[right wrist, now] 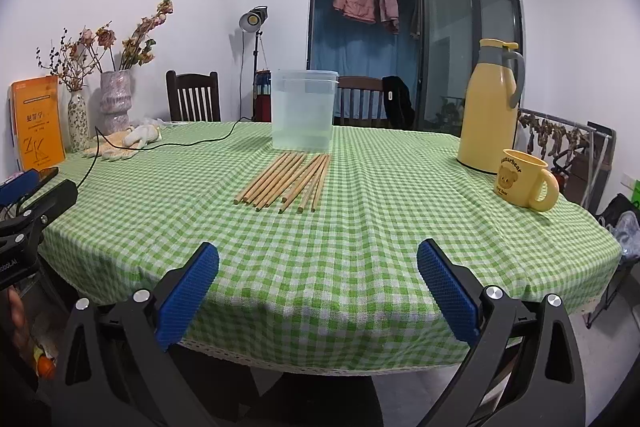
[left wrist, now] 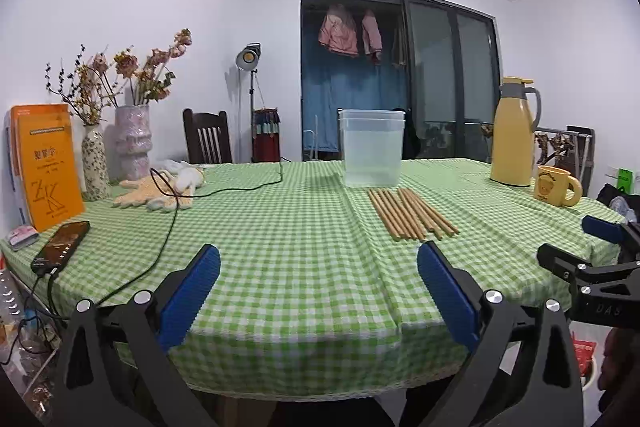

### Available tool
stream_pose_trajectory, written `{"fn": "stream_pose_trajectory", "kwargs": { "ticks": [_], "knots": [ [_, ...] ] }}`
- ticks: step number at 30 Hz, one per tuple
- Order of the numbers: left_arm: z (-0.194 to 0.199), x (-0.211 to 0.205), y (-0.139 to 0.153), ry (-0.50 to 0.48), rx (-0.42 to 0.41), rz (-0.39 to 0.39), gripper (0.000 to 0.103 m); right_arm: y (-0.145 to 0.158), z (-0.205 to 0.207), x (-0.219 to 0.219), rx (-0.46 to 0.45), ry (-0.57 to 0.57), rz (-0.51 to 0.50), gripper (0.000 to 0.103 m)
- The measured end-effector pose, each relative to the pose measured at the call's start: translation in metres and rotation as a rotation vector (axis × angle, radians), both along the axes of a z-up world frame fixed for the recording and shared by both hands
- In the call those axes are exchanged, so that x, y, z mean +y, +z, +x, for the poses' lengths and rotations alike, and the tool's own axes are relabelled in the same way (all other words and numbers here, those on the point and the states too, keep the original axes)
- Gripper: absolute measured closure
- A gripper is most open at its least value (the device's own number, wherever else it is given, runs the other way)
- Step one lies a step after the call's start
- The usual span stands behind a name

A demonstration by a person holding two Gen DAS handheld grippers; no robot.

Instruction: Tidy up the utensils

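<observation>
A green checked tablecloth (right wrist: 360, 227) covers the table. At its far left an orange book (left wrist: 48, 163) leans upright beside two vases of dried flowers (left wrist: 132, 143), with pale work gloves (left wrist: 156, 193) lying in front and a black cable (left wrist: 224, 191) trailing across the cloth to a phone (left wrist: 60, 245) near the left edge. On the far right stand a yellow thermos jug (right wrist: 490, 107) and, just beside it, a yellow bear mug (right wrist: 524, 183). A clear plastic container (right wrist: 303, 111) stands upright mid-table, and the wooden chopsticks (right wrist: 286, 181) lie flat in a loose row just in front of it. Nothing lies between them and the near edge. The left gripper (left wrist: 318, 293) and right gripper (right wrist: 318, 293) both hover over the near edge, fingers spread wide and empty, well short of the chopsticks.
</observation>
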State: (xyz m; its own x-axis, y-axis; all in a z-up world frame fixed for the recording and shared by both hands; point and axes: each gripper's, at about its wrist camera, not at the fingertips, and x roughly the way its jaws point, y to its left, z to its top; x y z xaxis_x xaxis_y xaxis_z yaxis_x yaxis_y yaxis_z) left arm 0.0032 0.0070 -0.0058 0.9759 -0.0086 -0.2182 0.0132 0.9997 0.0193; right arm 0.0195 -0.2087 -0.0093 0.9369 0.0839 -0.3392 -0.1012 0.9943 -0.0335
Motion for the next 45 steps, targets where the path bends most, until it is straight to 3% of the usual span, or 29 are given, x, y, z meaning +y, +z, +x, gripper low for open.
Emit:
{"fn": "stream_pose_trajectory", "kwargs": {
  "ticks": [8, 16, 45],
  "knots": [
    [0.0, -0.009, 0.001, -0.041, -0.003, 0.035, 0.007, 0.002, -0.003, -0.003, -0.028, -0.013, 0.006, 0.007],
    [0.001, -0.009, 0.001, 0.003, -0.008, 0.031, 0.007, 0.0, -0.001, -0.002, -0.016, -0.013, 0.012, 0.007],
    [-0.001, -0.012, 0.003, 0.002, -0.022, 0.043, 0.007, -0.002, -0.001, -0.002, -0.014, -0.022, 0.0, 0.007]
  ]
}}
